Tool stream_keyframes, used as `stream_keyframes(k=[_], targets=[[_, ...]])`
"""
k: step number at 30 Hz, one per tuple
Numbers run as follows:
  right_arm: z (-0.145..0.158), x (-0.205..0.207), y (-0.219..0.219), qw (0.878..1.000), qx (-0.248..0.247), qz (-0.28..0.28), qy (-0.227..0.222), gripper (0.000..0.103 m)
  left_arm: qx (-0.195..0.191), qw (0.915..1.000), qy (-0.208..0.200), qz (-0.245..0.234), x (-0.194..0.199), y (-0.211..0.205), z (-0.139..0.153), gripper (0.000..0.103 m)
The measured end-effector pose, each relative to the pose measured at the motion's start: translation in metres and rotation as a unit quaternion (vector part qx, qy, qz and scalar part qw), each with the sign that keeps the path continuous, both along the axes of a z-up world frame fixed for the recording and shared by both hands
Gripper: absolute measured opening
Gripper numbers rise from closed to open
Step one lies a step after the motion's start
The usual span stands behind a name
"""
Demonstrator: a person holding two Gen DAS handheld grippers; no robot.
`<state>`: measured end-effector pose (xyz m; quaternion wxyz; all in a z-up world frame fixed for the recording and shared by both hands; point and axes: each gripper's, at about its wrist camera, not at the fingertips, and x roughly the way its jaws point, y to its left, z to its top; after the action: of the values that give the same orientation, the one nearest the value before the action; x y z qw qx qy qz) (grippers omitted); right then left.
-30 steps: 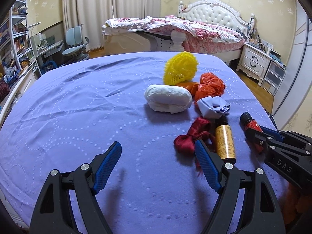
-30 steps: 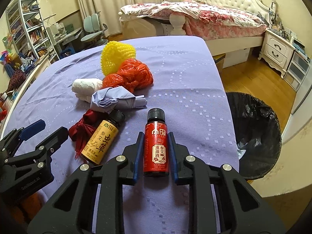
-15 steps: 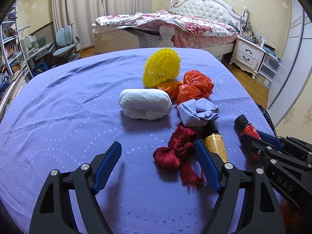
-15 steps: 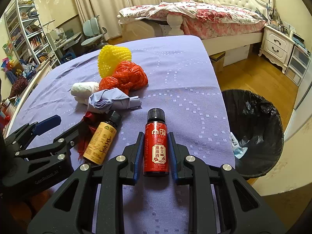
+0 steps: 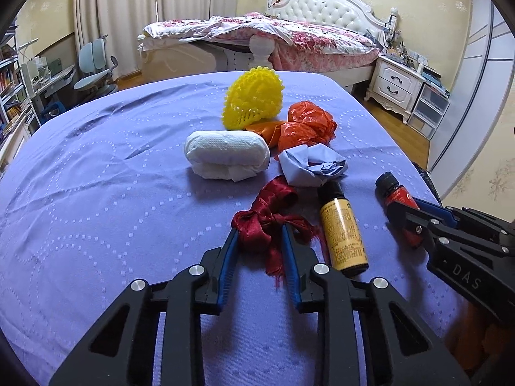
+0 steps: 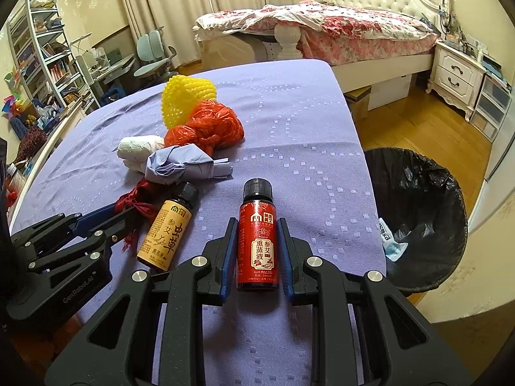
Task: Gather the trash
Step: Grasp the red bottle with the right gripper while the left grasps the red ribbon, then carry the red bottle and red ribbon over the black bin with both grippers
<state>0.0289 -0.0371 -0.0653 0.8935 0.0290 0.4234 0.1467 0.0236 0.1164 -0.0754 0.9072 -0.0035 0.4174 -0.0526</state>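
Note:
A dark red ribbon bow (image 5: 273, 199) lies on the purple tablecloth (image 5: 96, 193). My left gripper (image 5: 260, 231) is closing, and its blue pads pinch the bow's near loop. A small red bottle (image 6: 257, 241) with a black cap lies on the cloth with my right gripper (image 6: 257, 222) shut on it. Between the two lies a yellow bottle (image 5: 342, 228). Beyond them sit crumpled blue-grey paper (image 5: 309, 165), a white tissue wad (image 5: 227, 154), an orange plastic bag (image 5: 305, 125) and a yellow spiky foam net (image 5: 254, 98).
A bin lined with a black bag (image 6: 418, 209) stands on the wooden floor just off the table's right edge, some litter inside. A bed (image 6: 338, 32), a nightstand (image 6: 457, 77), a desk chair and shelves stand further back.
The left gripper's jaws have come together from wide apart onto the red ribbon bow after swinging toward it. The right gripper has kept still, holding the red bottle.

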Motion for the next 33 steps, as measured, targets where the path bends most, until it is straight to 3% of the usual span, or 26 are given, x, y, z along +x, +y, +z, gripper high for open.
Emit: stream_keyframes(k=[12, 21, 33], targets=[[0.004, -0.014, -0.004, 1.000, 0.000, 0.000, -0.011, 0.023, -0.005, 0.9992, -0.013, 0.037, -0.022, 0.020, 0.005, 0.024], [0.014, -0.023, -0.010, 1.000, 0.002, -0.007, -0.027, 0.023, -0.015, 0.9975, -0.045, 0.053, -0.035, 0.029, 0.025, 0.023], [0.043, -0.030, -0.043, 0.996, 0.005, -0.045, -0.072, 0.023, -0.031, 0.9944, -0.097, 0.027, -0.030, -0.002, 0.061, 0.023]])
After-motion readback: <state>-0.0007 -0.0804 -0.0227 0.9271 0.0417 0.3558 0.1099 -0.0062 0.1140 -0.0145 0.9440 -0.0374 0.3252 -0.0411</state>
